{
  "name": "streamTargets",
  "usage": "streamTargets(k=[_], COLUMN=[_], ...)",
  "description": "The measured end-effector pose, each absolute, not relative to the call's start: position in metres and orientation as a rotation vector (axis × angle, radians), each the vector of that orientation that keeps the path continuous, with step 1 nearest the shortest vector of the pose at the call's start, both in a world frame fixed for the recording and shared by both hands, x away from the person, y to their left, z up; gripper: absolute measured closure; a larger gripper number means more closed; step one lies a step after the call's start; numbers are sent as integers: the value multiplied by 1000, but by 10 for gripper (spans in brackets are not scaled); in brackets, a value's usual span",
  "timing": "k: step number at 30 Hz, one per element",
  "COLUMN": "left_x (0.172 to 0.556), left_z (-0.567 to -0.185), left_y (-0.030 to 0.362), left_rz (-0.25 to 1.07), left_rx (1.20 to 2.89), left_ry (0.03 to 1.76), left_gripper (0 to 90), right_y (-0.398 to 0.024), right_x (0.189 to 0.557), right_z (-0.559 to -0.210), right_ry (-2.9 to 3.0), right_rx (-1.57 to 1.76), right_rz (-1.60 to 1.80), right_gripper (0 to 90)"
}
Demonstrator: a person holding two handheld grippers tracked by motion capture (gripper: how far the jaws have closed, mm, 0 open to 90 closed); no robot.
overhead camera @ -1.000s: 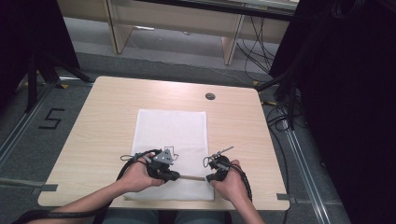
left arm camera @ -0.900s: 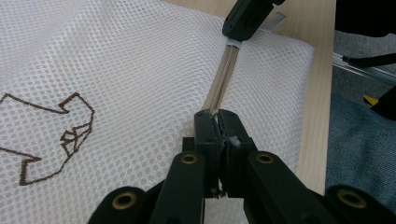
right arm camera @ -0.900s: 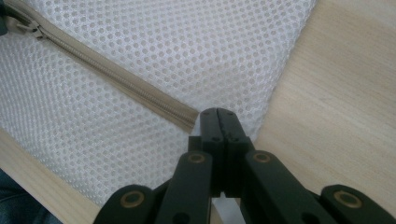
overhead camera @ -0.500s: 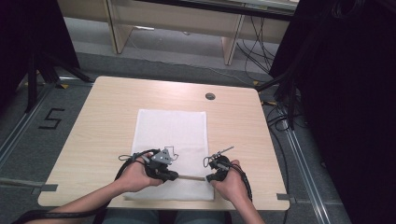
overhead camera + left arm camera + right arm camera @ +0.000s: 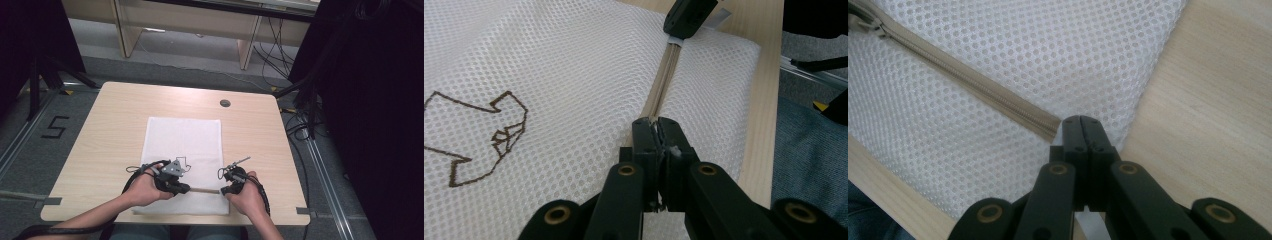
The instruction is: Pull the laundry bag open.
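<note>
Left hand-held gripper [image 5: 658, 131] has its two black jaws pressed together on the tan zipper [image 5: 664, 82] of a white mesh bag [image 5: 549, 75]. A little bit of the zipper's end sits pinched between the jaw tips. From there the zipper runs away toward 12 o'clock in the left gripper view, up to the other hand-held gripper at the far end.

Right hand-held gripper [image 5: 1082, 122] is shut tight too. Its jaw tips sit right at the end of the zipper [image 5: 973, 82], at the edge of the mesh bag [image 5: 1023, 50], and they seem to pinch the bag there, but I cannot see just what is between them. In the right gripper view the zipper goes off toward 10 o'clock, and its small pull shows at the top left corner.

Seen from above, the person's two hands are at the 6 o'clock side of the bench [image 5: 115, 125]. The left hand-held gripper [image 5: 182, 187] and the right hand-held gripper [image 5: 225, 189] point at each other, with the zipper [image 5: 204, 190] stretched straight between them. The mesh bag [image 5: 182, 140] lies flat in the middle of the bench and reaches up toward 12 o'clock. A brown line drawing [image 5: 484, 135] is on the bag, near the left hand-held gripper. A small dark round hole [image 5: 225, 103] sits in the bench at about 1 o'clock, well apart from the bag.
</note>
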State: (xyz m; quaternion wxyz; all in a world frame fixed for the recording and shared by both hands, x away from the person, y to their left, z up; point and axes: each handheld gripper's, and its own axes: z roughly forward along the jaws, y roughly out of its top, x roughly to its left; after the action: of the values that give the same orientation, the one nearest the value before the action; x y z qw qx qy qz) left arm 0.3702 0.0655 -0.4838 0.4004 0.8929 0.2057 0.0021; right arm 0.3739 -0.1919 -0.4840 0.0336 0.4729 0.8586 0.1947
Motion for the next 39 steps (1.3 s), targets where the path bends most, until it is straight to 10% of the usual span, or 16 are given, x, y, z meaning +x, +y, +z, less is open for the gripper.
streamTargets(k=[39], left_x=[369], left_z=[-483], left_y=[87], left_rz=[5], left_rx=[2258], left_ry=[554], left_gripper=[873], right_y=[-192], right_x=[375], right_z=[-482], right_ry=[2659], right_rx=[1472], right_rz=[607], right_gripper=[900])
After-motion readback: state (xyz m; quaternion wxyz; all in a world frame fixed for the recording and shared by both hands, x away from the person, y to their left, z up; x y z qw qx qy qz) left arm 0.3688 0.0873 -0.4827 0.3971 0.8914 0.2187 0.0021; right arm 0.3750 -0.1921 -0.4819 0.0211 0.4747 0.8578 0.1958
